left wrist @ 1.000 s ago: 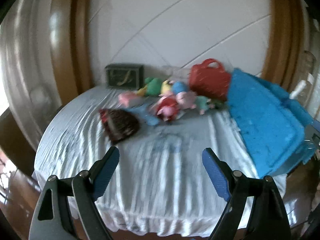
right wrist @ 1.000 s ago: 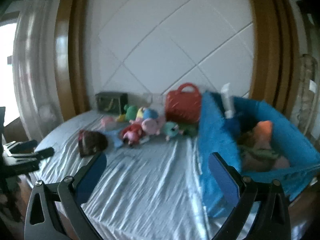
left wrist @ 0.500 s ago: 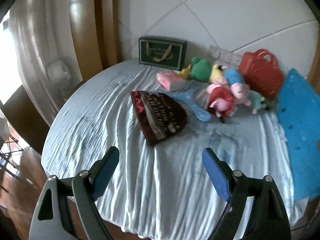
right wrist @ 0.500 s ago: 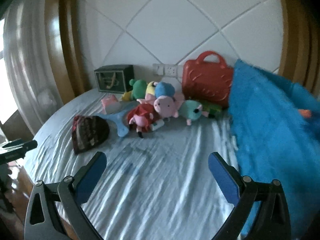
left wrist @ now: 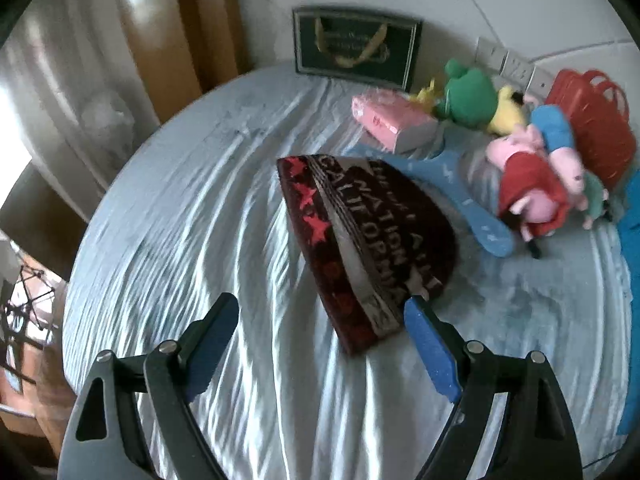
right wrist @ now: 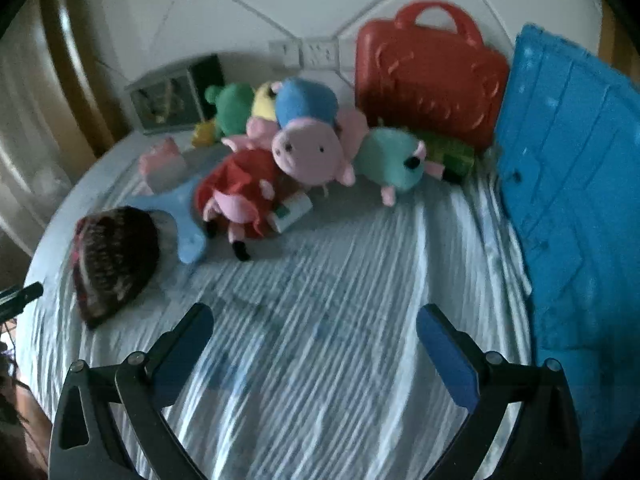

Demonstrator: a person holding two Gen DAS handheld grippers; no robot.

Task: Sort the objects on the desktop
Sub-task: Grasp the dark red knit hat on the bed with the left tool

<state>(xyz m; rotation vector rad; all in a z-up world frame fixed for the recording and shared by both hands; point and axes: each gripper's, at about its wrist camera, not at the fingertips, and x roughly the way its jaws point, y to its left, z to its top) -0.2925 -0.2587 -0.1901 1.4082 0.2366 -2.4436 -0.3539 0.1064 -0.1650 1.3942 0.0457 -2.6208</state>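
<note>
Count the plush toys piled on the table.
5, maybe more hidden: green and yellow at the back, blue-bodied pig centre, red-dressed pig in front, teal one beside the red case.

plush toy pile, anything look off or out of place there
Yes. A small white cylindrical bottle with a green label lies on its side, wedged under the red-dressed pink pig plush. The plush toys are heaped on one another in no order, and a flat light-blue plastic piece sticks out from beneath them.
</note>
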